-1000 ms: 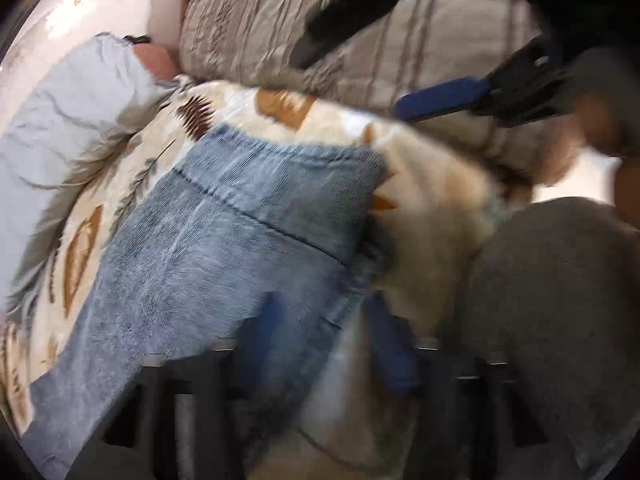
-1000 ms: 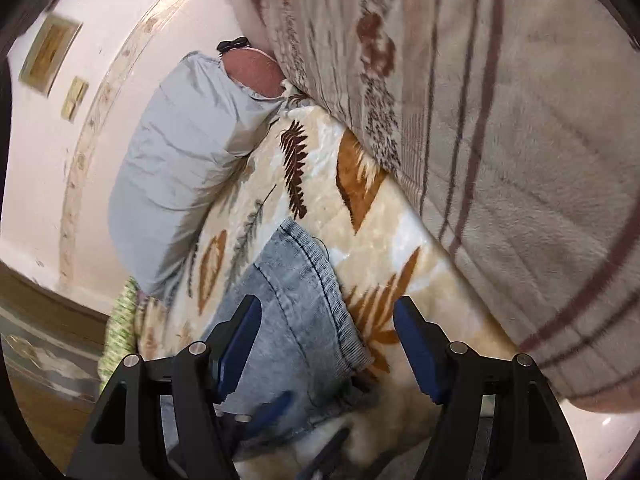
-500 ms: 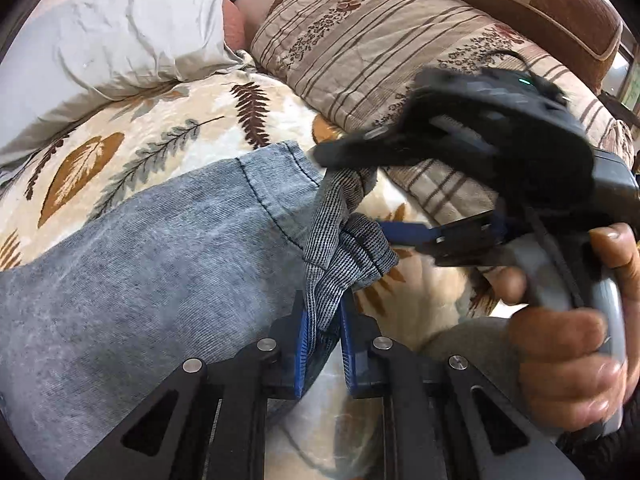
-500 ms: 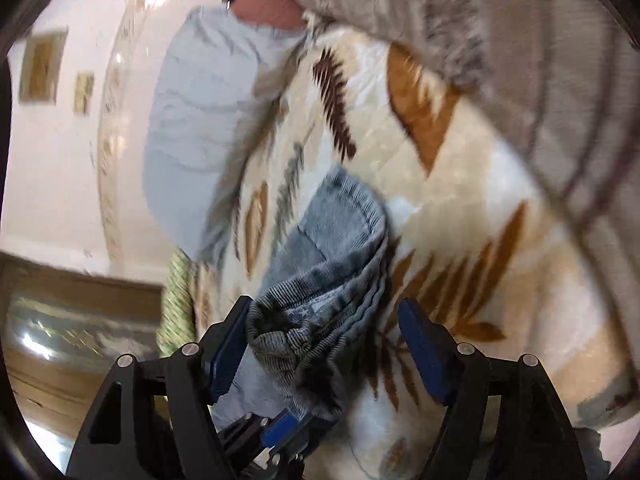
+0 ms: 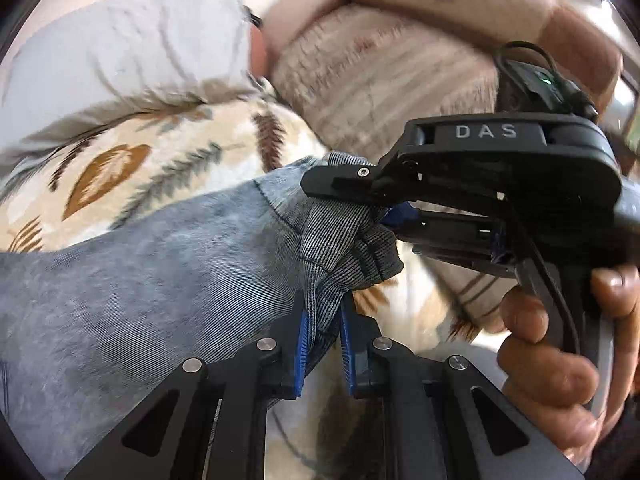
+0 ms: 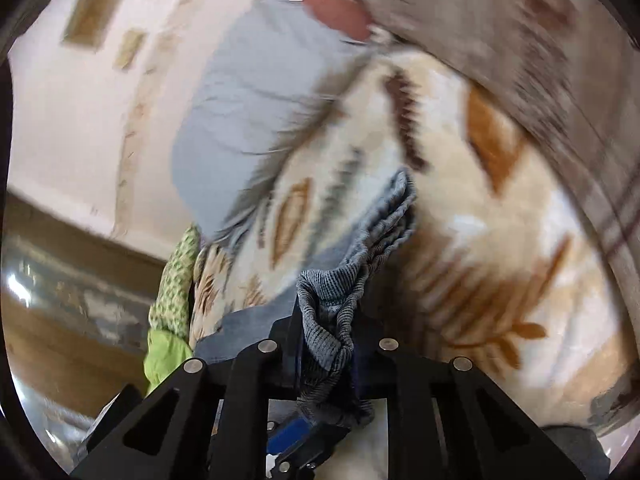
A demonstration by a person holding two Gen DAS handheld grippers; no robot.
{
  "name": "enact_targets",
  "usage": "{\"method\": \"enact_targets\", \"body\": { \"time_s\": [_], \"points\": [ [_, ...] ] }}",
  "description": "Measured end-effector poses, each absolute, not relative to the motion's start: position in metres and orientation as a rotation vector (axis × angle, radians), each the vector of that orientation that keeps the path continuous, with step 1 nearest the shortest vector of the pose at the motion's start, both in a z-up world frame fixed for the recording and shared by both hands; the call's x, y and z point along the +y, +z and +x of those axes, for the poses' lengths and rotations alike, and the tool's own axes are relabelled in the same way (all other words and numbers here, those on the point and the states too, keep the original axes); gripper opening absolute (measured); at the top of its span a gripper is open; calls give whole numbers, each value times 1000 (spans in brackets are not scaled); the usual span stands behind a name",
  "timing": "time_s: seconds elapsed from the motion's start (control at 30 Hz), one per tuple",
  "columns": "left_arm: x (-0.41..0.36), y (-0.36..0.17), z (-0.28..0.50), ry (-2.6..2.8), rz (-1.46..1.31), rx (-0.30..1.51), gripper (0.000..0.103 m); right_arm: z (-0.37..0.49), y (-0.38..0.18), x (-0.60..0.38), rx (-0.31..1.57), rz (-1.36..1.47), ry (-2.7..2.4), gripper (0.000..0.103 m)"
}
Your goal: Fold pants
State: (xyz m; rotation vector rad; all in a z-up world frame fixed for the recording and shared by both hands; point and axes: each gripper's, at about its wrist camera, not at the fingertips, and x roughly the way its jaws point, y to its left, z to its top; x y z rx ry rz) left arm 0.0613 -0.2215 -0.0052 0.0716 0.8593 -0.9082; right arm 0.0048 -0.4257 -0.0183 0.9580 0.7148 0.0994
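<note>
Blue-grey denim pants [image 5: 140, 280] lie on a cream blanket with leaf print [image 5: 120, 160]. My left gripper [image 5: 324, 348] is shut on the bunched hem end of the pants. My right gripper [image 5: 384, 216] comes in from the right in the left wrist view and is shut on the same bunched hem just above. In the right wrist view the right gripper [image 6: 326, 356] pinches the gathered hem [image 6: 332, 312], with the pant leg [image 6: 384, 216] running away over the blanket.
A grey pillow [image 5: 120, 60] and a striped beige cushion [image 5: 380, 80] sit at the head of the bed. A green cloth [image 6: 168, 320] hangs at the bed's edge above a wooden floor [image 6: 60, 300]. A hand [image 5: 560, 360] grips the right gripper's handle.
The left gripper closed on the pants hem, then the right gripper closed on it too. The hem end is now lifted and bunched between both.
</note>
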Motion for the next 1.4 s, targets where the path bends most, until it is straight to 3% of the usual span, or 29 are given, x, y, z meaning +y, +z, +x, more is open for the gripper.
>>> {"method": "enact_targets", "body": {
  "time_s": [0.27, 0.53, 0.63, 0.73, 0.77, 0.83, 0.97, 1.03, 1.17, 1.27, 1.4],
  "points": [
    [-93, 21, 75, -731, -280, 839, 14, 52, 58, -301, 724, 663, 273, 17],
    [17, -44, 109, -555, -566, 1028, 16, 117, 11, -173, 917, 523, 411, 17],
    [32, -73, 126, -495, -579, 1161, 27, 131, -22, -156, 992, 549, 415, 32],
    [46, -88, 131, -477, -662, 1213, 30, 130, -39, -156, 1009, 596, 408, 38],
    [50, -87, 132, -478, -673, 1219, 32, 123, -33, -163, 970, 617, 414, 54],
    [56, -79, 131, -477, -653, 1204, 39, 105, -14, -180, 889, 630, 383, 69],
    [65, -62, 124, -467, -617, 1154, 55, 84, 3, -210, 834, 550, 254, 69],
    [64, -59, 120, -460, -586, 1136, 57, 78, 1, -218, 838, 458, 161, 69],
    [55, -56, 116, -404, -494, 1122, 53, 63, -19, -222, 847, 383, 55, 69],
    [45, -59, 115, -376, -414, 1103, 38, 55, -24, -216, 817, 318, -16, 69],
    [18, -56, 105, -348, -315, 1064, 33, 54, -25, -213, 806, 284, -47, 68]
  ]
}}
